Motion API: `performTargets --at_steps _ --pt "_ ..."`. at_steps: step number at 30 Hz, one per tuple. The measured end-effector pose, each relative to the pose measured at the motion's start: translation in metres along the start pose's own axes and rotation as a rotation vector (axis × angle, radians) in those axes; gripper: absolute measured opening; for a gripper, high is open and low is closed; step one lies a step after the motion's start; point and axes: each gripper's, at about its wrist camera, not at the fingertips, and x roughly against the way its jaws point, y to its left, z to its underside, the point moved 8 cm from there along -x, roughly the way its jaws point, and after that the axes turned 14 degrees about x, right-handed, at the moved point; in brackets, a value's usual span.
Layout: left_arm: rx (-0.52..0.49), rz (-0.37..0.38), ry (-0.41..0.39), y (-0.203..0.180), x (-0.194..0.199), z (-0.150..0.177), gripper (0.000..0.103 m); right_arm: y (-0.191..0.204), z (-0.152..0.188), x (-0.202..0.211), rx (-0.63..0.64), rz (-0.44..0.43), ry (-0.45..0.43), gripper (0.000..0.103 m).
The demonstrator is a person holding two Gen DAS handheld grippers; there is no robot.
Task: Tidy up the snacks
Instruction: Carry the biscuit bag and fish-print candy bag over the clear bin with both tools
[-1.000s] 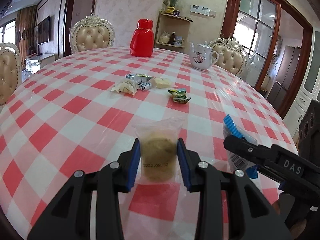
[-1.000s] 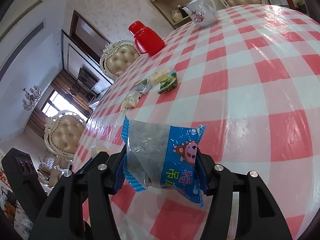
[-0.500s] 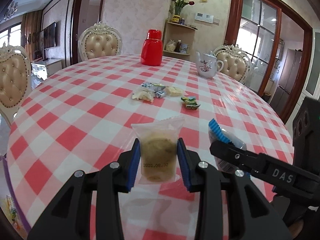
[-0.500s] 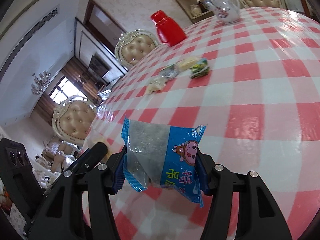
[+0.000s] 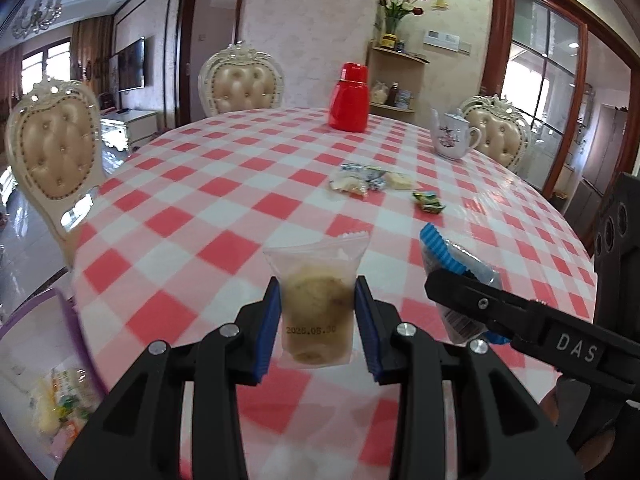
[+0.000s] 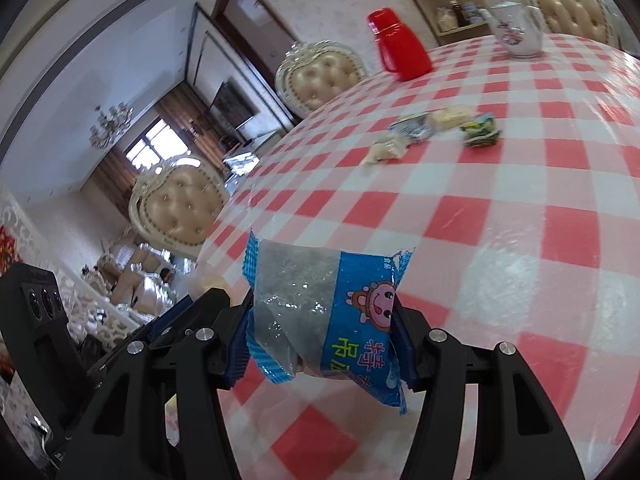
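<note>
My left gripper (image 5: pixel 316 316) is shut on a clear packet holding a round yellow-brown pastry (image 5: pixel 316 304), lifted over the near edge of the checked table (image 5: pixel 192 216). My right gripper (image 6: pixel 322 340) is shut on a blue and clear snack packet (image 6: pixel 320 312) with a pink cartoon face; this blue packet (image 5: pixel 456 256) and the right gripper's finger (image 5: pixel 500 308) also show at the right of the left wrist view. Several small wrapped snacks (image 5: pixel 368 178) and a green one (image 5: pixel 430 202) lie mid-table. A purple-rimmed container (image 5: pixel 76 320) with snacks inside sits below the table's left edge.
A red thermos (image 5: pixel 349 98) and a white floral teapot (image 5: pixel 452 136) stand at the far side of the round table. Padded cream chairs (image 5: pixel 52 148) surround it. A corner shelf with flowers (image 5: pixel 394 76) is against the back wall.
Both grippers have pulled back from the table and risen a little, each keeping its packet. The table edge, a chair and the purple-rimmed container have come into the left wrist view.
</note>
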Motion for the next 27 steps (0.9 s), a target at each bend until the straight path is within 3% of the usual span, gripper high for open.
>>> performTargets --at_steps 16,27 --pt "0.103 -0.136 -0.062 0.119 0.073 -0.017 0.037 0.135 0.024 -0.042 0.244 -0.168 0.124 0.057" --pt "0.137 -0.371 -0.093 0.228 0.123 -0.032 0.037 0.232 0.054 -0.069 0.446 -0.277 0.207 0.057"
